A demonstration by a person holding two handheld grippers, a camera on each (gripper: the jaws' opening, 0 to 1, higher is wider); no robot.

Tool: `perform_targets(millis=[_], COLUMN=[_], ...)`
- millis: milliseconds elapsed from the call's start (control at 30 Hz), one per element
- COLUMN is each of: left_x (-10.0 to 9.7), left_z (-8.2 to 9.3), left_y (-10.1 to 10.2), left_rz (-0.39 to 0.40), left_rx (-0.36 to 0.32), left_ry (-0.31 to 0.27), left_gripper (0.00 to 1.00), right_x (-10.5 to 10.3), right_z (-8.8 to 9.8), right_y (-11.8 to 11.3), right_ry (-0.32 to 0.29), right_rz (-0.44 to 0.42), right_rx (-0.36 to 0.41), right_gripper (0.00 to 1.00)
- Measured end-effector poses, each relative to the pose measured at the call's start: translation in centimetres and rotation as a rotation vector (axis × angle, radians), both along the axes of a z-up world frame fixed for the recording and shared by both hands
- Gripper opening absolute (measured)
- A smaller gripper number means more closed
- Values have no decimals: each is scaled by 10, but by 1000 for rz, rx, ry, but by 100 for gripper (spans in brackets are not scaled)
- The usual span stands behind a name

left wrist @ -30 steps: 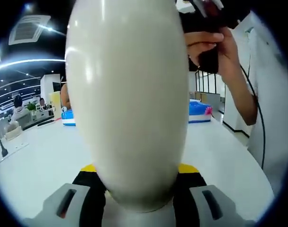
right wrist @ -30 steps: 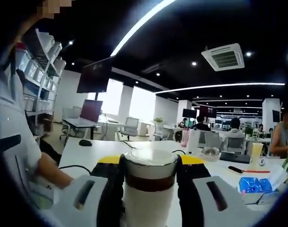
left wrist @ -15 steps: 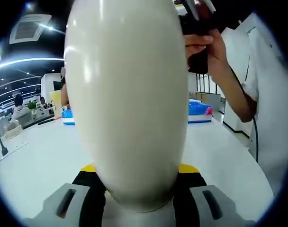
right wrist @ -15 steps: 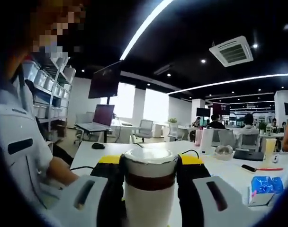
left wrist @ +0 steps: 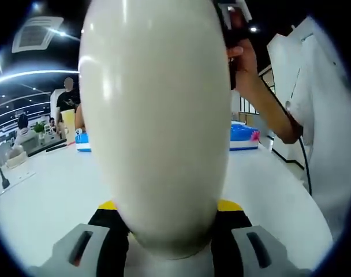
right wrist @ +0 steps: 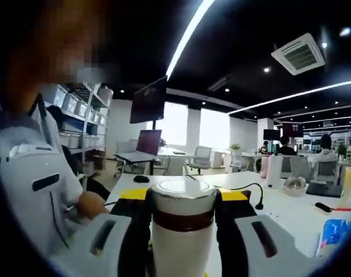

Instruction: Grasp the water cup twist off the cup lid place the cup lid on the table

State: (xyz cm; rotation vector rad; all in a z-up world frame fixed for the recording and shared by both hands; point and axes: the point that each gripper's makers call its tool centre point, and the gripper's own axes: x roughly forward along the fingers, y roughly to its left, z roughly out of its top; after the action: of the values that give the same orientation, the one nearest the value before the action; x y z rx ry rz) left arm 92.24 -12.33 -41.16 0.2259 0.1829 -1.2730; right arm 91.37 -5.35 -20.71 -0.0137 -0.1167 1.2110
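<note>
unmarked cream water cup (left wrist: 155, 124), capped cup lid (right wrist: 182, 214) between jaws

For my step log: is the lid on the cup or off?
Off. The right gripper holds the lid alone; the left gripper holds the cup.

blue box (left wrist: 242, 136) on white table (left wrist: 43, 190) | laptop (right wrist: 145, 143) | black mouse (right wrist: 142, 179) | ceiling vent (right wrist: 298, 53)
</note>
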Motion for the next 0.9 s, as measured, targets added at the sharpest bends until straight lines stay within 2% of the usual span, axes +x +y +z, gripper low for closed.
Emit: perform_targets(millis=[200,433,900], left_x=[1,1,1], left_z=[-1,-1,0], left_y=[0,0,-1], left_rz=[-2,0,0], left_rx=[2,4,4], left_ry=[10,17,20], left_gripper=[56,56,56], right_x=[2,-6,-12], right_z=[0,0,-1], right_y=[-3,-4,0], right_ry=[25,7,13], right_rz=[65,185,293], right_rx=[-5,-17,-23], right_gripper=[46,46,46])
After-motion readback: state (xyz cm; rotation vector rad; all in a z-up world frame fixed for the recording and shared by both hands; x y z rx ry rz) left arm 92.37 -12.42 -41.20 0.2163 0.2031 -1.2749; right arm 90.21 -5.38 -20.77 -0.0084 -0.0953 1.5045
